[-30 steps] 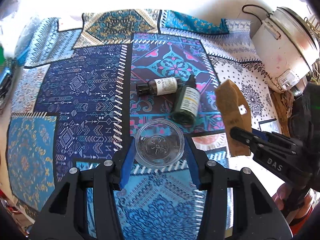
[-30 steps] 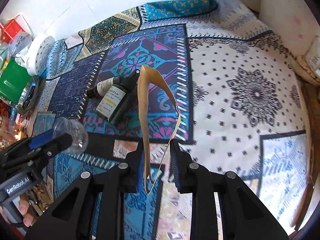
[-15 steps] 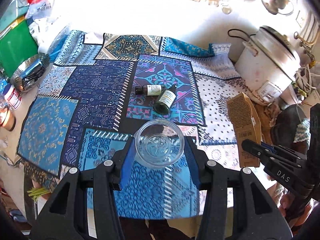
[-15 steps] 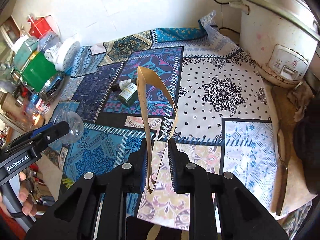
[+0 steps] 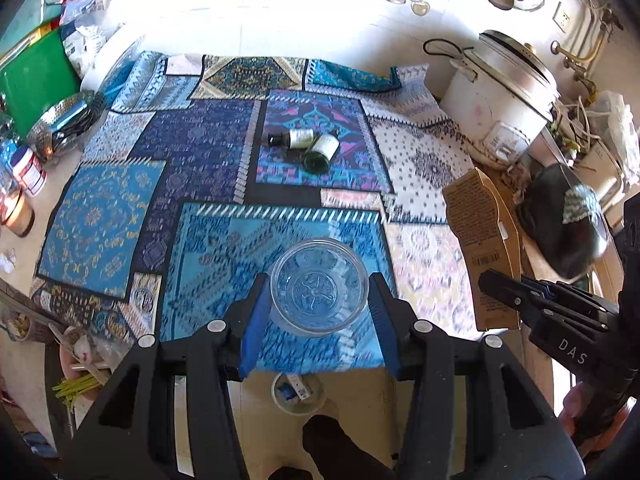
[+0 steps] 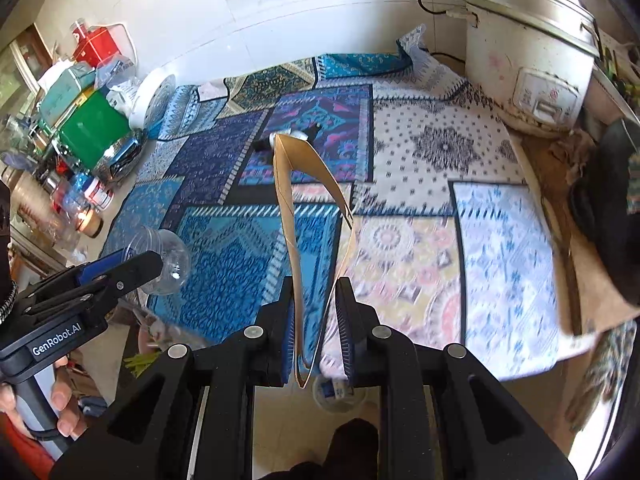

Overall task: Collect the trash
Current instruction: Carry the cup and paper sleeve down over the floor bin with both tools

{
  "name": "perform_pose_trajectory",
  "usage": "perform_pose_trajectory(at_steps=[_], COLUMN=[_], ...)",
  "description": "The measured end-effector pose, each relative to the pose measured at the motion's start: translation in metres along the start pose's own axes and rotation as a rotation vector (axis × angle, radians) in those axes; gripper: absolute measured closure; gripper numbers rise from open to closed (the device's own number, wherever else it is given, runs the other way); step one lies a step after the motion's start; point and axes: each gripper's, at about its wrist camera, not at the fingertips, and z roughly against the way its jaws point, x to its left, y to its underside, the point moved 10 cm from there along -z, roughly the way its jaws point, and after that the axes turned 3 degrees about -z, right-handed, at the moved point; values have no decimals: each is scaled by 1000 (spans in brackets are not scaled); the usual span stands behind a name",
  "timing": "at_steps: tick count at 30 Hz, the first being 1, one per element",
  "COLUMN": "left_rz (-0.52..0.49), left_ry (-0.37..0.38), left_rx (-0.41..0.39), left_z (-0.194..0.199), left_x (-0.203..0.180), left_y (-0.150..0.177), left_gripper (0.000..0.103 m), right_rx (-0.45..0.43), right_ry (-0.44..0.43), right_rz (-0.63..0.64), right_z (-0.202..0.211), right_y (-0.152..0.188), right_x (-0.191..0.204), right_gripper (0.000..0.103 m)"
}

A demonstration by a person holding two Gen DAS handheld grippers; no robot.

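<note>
Your left tongs (image 5: 318,300) hold the clear plastic cup (image 5: 319,286) between their blue pads, above the near edge of the patchwork cloth (image 5: 200,248) on the tabletop. Your right tongs (image 6: 318,344) pinch the flattened brown carton (image 6: 298,240) near its lower end, so it stands up in front of the camera. Two small dark bottles (image 5: 306,144) lie touching on the cloth's purple patch, well apart from both tongs. A white rice cooker (image 5: 500,96) stands at the cloth's far right corner
</note>
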Motion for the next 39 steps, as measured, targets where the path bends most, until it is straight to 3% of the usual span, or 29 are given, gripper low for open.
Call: perform_pose_trajectory(at_steps=[9, 19, 28, 39], left_rz=[-6, 40, 73, 146], left_ry=[-10, 3, 4, 48], left_rx=[69, 266, 432, 478], left_z=[14, -21, -135, -312], left_x=[42, 70, 68, 65], left_y=[96, 206, 304, 412], left_gripper=[55, 55, 55, 55], right_rx=[52, 262, 406, 441], right_ry=[-8, 47, 70, 63], right_rz=[-50, -114, -167, -135], right_z=[-12, -54, -155, -315], right_y=[97, 205, 277, 349], right_x=[40, 34, -31, -108], right_gripper=[86, 86, 86, 85])
